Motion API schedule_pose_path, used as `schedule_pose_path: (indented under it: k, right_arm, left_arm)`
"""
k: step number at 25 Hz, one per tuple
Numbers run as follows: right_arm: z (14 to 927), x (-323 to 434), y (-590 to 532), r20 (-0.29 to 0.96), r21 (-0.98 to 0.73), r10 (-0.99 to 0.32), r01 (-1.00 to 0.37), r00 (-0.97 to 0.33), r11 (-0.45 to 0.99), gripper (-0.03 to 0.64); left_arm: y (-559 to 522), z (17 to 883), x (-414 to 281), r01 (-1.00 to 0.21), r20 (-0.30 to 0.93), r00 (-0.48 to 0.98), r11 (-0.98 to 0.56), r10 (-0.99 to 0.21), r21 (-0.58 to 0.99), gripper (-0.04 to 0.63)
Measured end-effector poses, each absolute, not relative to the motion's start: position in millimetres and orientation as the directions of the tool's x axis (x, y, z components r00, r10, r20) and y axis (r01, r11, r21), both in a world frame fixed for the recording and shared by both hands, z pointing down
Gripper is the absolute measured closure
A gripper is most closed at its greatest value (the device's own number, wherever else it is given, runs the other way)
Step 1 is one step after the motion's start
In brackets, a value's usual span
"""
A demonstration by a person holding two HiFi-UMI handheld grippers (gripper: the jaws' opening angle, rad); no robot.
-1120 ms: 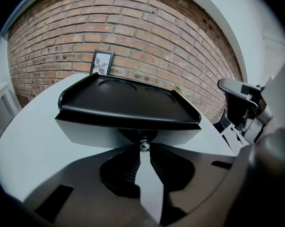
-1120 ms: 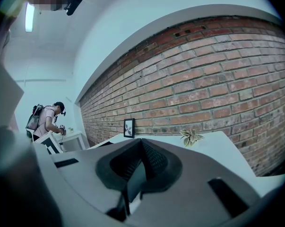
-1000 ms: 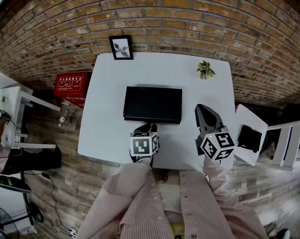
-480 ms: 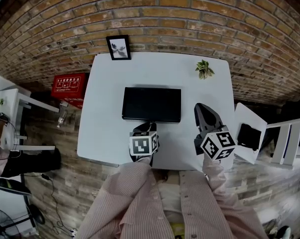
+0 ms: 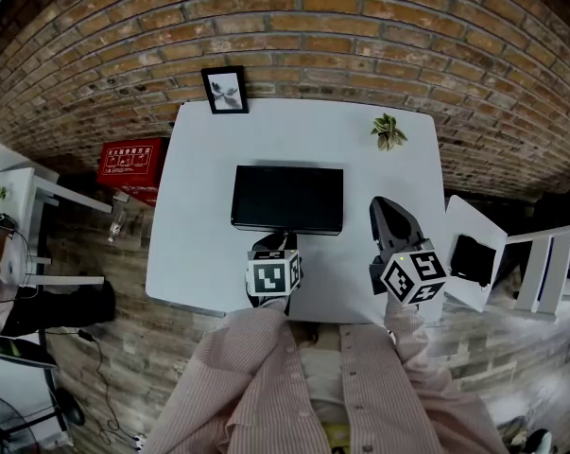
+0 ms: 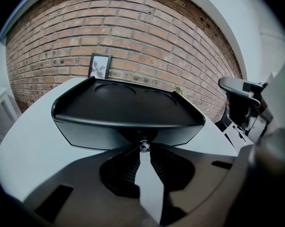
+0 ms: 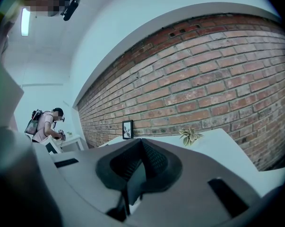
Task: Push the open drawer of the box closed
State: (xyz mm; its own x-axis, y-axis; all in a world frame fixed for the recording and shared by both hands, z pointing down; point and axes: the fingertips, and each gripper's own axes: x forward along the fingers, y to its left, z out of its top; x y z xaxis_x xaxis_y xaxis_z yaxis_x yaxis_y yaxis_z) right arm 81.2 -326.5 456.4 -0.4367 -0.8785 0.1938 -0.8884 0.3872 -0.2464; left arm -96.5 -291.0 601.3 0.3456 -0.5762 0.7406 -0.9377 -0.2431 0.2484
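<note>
A flat black box [image 5: 287,197] lies in the middle of the white table [image 5: 198,244]. Its front face [image 6: 123,132] looks flush, with no drawer standing out. In the left gripper view a small metal knob [image 6: 143,145] sits at the middle of that front. My left gripper [image 5: 283,238] is at the box's near side, and its fingertips close on the knob from both sides. My right gripper [image 5: 384,203] hovers over the table to the right of the box, apart from it. Its jaws meet at the tips with nothing between them.
A framed picture [image 5: 225,90] leans on the brick wall at the table's back left, and a small plant [image 5: 388,131] stands at the back right. A white chair [image 5: 474,258] is off the table's right edge, a red box [image 5: 133,159] on the floor to the left. A person [image 7: 45,126] stands far off.
</note>
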Motion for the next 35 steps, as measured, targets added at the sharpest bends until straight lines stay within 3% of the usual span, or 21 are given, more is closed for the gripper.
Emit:
schedule_pose_path:
  k: [14, 21, 35]
  right_arm:
    - [460, 77, -320, 0.204, -0.242, -0.870, -0.885, -0.448, 0.399, 0.614]
    - [458, 72, -316, 0.195, -0.240, -0.862, -0.875, -0.467, 0.420, 0.614]
    - [440, 51, -301, 0.154, -0.232, -0.837, -0.843, -0.525, 0.486, 0.614]
  left_arm:
    - [-290, 589, -100, -0.947, 0.664, 0.318, -0.265, -0.677, 0.183, 0.511]
    - [-287, 563, -107, -0.952, 0.555, 0.303, -0.271, -0.774, 0.142, 0.590]
    - [-268, 490, -136, -0.947, 0.330, 0.318, -0.279, -0.889, 0.161, 0.600]
